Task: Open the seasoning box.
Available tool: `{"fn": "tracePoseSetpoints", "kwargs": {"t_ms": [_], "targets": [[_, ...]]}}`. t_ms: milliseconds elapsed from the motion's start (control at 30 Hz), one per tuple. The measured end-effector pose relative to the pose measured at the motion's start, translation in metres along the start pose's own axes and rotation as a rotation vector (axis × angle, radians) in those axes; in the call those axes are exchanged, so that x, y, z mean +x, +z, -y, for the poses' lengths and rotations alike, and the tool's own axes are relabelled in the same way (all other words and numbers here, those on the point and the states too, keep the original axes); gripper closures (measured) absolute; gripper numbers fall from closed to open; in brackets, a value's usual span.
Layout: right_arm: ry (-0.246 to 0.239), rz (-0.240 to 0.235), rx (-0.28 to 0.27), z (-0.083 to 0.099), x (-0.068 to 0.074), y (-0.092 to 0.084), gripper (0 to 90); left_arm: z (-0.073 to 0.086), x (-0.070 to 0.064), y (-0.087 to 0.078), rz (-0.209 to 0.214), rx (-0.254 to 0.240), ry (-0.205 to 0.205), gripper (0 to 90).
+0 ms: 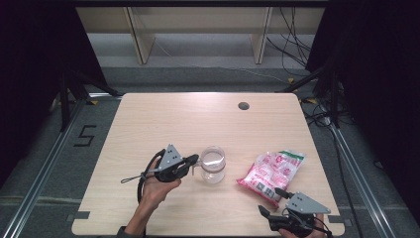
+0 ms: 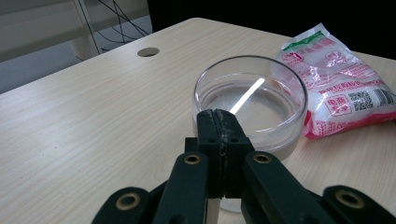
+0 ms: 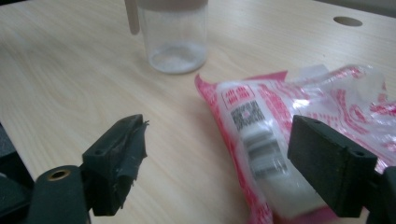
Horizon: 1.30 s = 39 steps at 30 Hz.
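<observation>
Left hand-held gripper (image 1: 194, 159) pinches the jar's (image 1: 213, 164) handle; a tug could tip it. Right hand-held gripper (image 1: 274, 203), spread, nears the bag (image 1: 271, 171), which may slip.

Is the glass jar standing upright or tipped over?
Upright: the glass jar stands on its base, open mouth up, with the left claw at its side.

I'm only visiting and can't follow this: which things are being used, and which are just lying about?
In use, as far as I can judge:
left gripper, shut at the jar
right gripper, open by the bag

Lying about:
cables
</observation>
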State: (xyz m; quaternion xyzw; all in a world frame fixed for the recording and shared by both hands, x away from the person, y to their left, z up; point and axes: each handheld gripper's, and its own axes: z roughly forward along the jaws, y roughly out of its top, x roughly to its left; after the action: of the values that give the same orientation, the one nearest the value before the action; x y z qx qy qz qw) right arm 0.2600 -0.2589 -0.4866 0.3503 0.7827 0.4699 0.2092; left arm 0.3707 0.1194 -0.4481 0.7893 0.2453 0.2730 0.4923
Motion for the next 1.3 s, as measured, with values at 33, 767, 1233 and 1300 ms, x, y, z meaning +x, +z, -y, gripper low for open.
{"fn": "tracePoseSetpoints", "kwargs": {"t_ms": [33, 767, 1233, 1300], "targets": [[-0.004, -0.016, -0.002, -0.002, 0.001, 0.003, 20.3, 0.000, 0.000, 0.000, 0.000, -0.001, 0.001, 88.7], [-0.052, -0.060, -0.050, -0.053, 0.006, 0.071, 79.3, 0.003, 0.004, -0.001, -0.005, -0.006, 0.002, 88.0], [-0.086, -0.072, -0.066, -0.080, 0.010, 0.101, 89.4, 0.004, 0.004, -0.001, 0.003, -0.003, 0.003, 87.7], [-0.085, -0.075, -0.069, -0.081, 0.010, 0.103, 89.4, 0.004, 0.004, -0.001, 0.004, -0.004, 0.002, 87.5]]}}
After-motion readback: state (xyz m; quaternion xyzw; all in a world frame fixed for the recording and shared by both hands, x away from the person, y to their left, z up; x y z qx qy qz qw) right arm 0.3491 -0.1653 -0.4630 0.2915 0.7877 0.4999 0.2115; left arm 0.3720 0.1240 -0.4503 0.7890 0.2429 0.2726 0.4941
